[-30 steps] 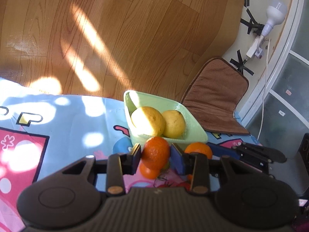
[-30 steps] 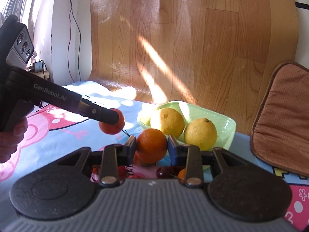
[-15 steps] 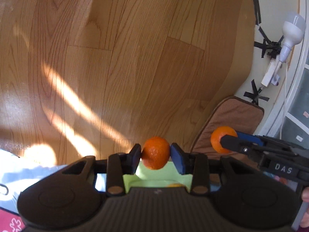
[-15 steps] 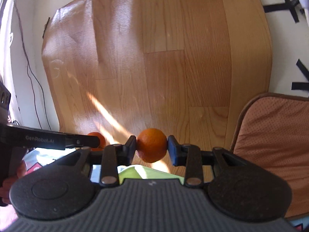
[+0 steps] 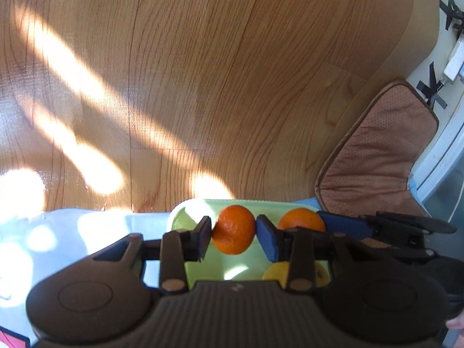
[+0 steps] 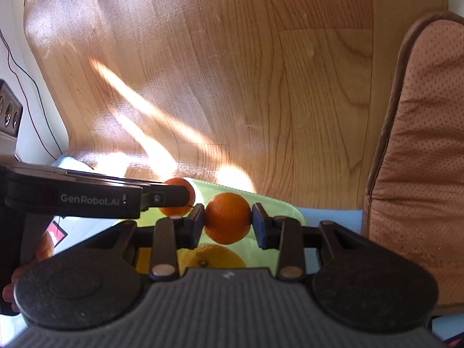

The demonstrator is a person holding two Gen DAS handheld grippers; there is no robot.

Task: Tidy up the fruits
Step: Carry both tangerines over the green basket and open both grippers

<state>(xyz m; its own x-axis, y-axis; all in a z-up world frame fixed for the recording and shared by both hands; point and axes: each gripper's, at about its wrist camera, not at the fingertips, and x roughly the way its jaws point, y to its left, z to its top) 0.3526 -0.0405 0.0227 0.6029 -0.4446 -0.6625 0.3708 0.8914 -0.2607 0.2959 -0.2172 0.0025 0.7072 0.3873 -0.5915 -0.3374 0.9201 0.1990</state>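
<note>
My left gripper (image 5: 233, 230) is shut on an orange (image 5: 233, 230) and holds it over the light green bowl (image 5: 185, 211). My right gripper (image 6: 227, 222) is shut on a second orange (image 6: 227, 221), also over the green bowl (image 6: 275, 203). Each gripper shows in the other's view: the right one's orange (image 5: 301, 217) in the left wrist view, the left one's orange (image 6: 177, 192) in the right wrist view. Yellow lemons (image 5: 275, 271) (image 6: 217, 256) lie in the bowl below, partly hidden by the grippers.
A brown cushion (image 5: 382, 150) (image 6: 426, 145) lies on the wooden floor (image 5: 203, 72) to the right of the bowl. The bowl sits on a pale blue patterned mat (image 5: 58, 232). A white wall and cable (image 6: 17, 66) are at the far left.
Both grippers tilted back down with their oranges, bringing the green bowl and lemons into view beneath them; the two oranges now hang side by side over the bowl.
</note>
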